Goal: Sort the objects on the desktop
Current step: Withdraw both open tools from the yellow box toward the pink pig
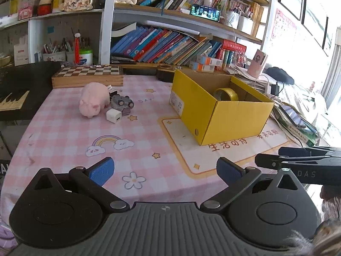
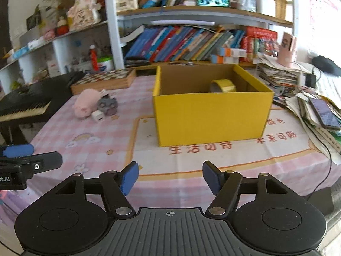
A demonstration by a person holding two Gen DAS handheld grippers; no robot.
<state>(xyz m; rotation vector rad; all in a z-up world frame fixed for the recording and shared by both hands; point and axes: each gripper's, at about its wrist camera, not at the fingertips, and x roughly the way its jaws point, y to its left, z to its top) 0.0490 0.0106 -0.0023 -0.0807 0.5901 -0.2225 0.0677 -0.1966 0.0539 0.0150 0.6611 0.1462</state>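
Note:
A yellow cardboard box (image 1: 230, 119) (image 2: 211, 117) stands open on the pink checked tablecloth, with a roll of yellow tape (image 1: 226, 95) (image 2: 223, 86) inside. To its left lie a pink plush pig (image 1: 93, 100) (image 2: 84, 104), a grey toy car (image 1: 122, 103) (image 2: 107, 105) and a white charger cube (image 1: 113, 115) (image 2: 98, 115), close together. My left gripper (image 1: 165, 171) is open and empty above the table's near edge. My right gripper (image 2: 170, 178) is open and empty in front of the box.
A wooden chessboard box (image 1: 89, 75) (image 2: 106, 79) lies behind the pig. A black keyboard (image 2: 27, 104) stands at the left. Stacked papers and a phone (image 2: 325, 111) lie right of the box. Bookshelves (image 1: 170, 44) line the back.

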